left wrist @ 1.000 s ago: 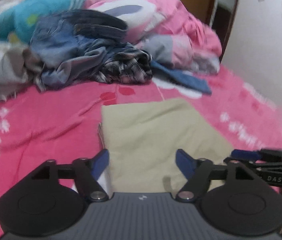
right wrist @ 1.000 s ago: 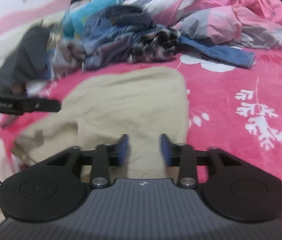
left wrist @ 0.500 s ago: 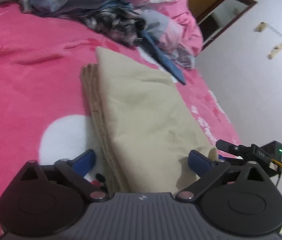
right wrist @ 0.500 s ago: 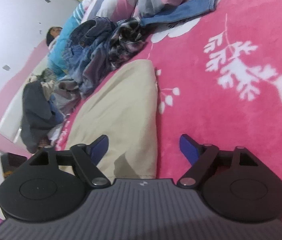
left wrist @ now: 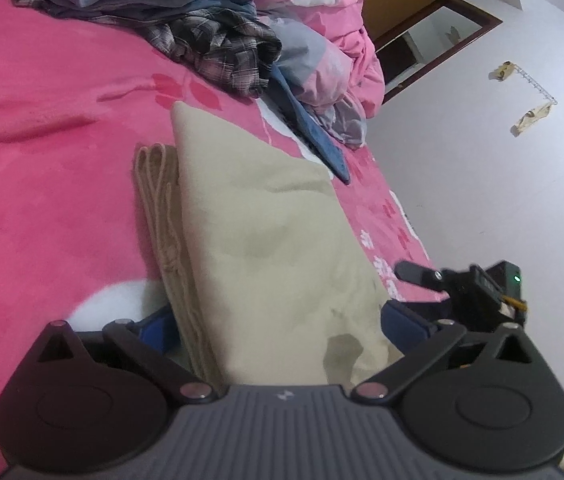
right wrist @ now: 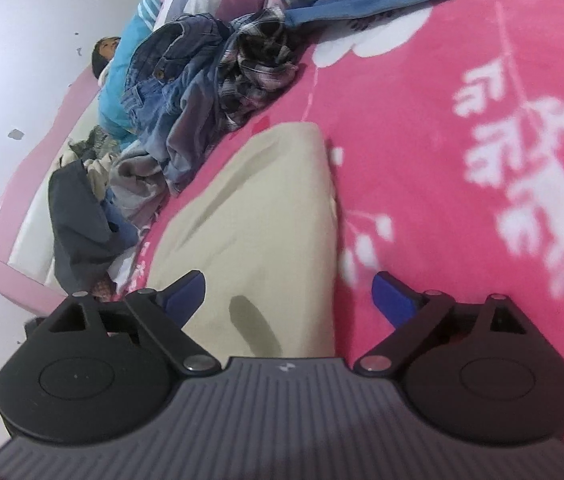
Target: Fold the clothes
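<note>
A folded beige garment [left wrist: 257, 232] lies on the pink bedspread [left wrist: 49, 184]; its layered edges show on the left side. My left gripper [left wrist: 282, 326] is open, its blue fingers straddling the garment's near end. The garment also shows in the right wrist view [right wrist: 265, 236]. My right gripper [right wrist: 288, 298] is open, fingers either side of the garment's near right edge. The right gripper's body shows in the left wrist view at the right [left wrist: 462, 288].
A pile of unfolded clothes, jeans and a plaid shirt [left wrist: 217, 44], lies at the far side of the bed, also in the right wrist view [right wrist: 201, 80]. A pink quilt [left wrist: 334, 40] is bunched behind. A white wall [left wrist: 502, 180] borders the bed.
Both grippers tilted and dropped to the garment's near end. The right gripper opened wide from nearly shut a second ago. The left stays open and moved in closer.
</note>
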`<state>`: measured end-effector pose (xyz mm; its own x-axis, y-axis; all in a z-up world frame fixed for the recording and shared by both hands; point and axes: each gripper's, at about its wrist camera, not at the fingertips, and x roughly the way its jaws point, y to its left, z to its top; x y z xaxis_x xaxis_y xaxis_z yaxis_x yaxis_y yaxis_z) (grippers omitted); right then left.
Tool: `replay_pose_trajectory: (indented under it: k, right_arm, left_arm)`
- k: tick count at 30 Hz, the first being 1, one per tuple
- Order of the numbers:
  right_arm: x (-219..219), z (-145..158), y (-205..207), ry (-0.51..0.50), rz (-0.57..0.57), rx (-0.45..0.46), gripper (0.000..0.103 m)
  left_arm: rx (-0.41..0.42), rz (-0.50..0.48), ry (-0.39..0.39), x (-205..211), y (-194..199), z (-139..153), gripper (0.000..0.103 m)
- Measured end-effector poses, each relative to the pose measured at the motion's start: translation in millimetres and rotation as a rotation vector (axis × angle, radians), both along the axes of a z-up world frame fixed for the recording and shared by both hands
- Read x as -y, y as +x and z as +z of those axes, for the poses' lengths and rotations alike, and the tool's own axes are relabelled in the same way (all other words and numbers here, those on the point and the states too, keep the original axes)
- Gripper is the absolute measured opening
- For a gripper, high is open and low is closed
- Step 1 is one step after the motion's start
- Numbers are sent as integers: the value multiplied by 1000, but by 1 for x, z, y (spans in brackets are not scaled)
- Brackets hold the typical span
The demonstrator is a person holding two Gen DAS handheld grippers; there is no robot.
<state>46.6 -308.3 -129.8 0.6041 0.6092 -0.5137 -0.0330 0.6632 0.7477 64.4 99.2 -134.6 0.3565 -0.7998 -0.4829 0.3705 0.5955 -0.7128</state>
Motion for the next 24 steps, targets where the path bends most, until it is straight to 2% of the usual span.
replay_pose_trajectory:
  k: [5, 8, 10, 11, 14, 17, 20, 22, 24]
  right_arm:
    - [-9, -3, 36, 41, 44, 13, 92]
    - [-19, -2, 41, 18, 77, 32, 90]
    - [-23, -1, 36, 0, 96, 39, 82]
    - [-22, -2, 29, 3, 102, 35, 74]
    - [-14, -8, 4, 49, 123, 8, 59]
    - [-11, -11, -15, 70, 156, 6, 55]
    - [-14, -14, -7, 82, 178, 3, 53]
    - [-18, -21, 9, 123, 192, 4, 46]
    - [-24, -30, 26, 169, 203, -1, 32]
  left_arm:
    - [36, -18, 9, 5, 3, -1, 103]
    - [48, -25, 17, 6, 0, -1, 103]
    - [45, -29, 10, 4, -1, -1, 101]
    - [41, -31, 4, 2, -2, -1, 100]
    - [26, -43, -18, -4, -3, -2, 99]
    - [27, -65, -15, -5, -4, -2, 100]
    - [35, -68, 15, 4, -4, -1, 103]
    - [43, -69, 38, 10, -5, 0, 103]
    - [59, -69, 69, 16, -6, 1, 103]
